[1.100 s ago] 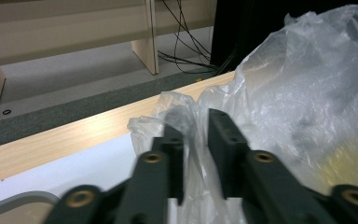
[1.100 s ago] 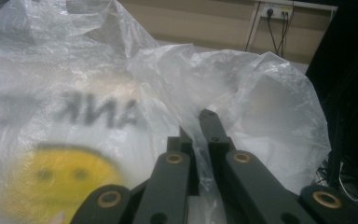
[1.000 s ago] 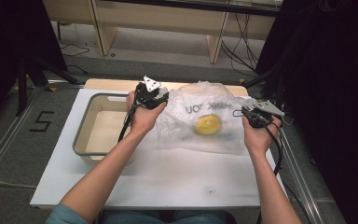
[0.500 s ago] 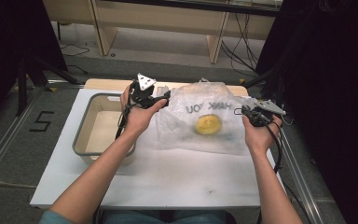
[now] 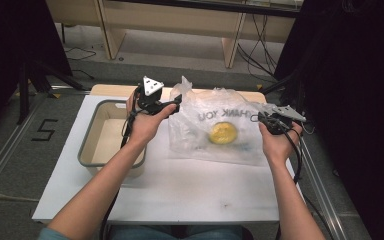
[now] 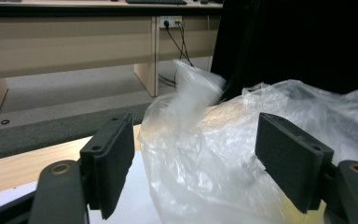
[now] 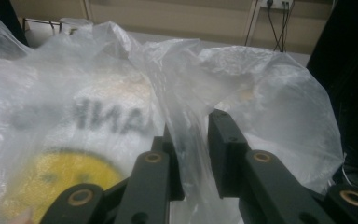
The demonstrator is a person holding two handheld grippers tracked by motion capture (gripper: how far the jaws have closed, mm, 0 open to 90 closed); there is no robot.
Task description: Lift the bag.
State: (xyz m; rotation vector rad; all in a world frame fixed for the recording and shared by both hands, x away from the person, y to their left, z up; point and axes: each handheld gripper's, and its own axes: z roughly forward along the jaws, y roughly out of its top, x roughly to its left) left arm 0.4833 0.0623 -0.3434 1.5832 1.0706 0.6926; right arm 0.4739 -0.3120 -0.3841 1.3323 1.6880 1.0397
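Right gripper (image 7: pixel 193 140) clenched on crinkled handle of clear plastic bag (image 5: pixel 215 130), thin, glossy film, yellow smiley print. Left gripper (image 6: pixel 196 163) released, 2 matte black pads wide apart around bag's other handle. Bag lies on white tabletop (image 5: pixel 190 185) beside grey-rimmed rectangular tub (image 5: pixel 87 155). Beyond: wooden desk legs (image 5: pixel 232 45), grey floor.

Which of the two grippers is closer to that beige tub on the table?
Left. The left gripper hovers just past the tub's right rim, jaws open around the near edge of the plastic bag. The right gripper is across the bag, pinching its far side.
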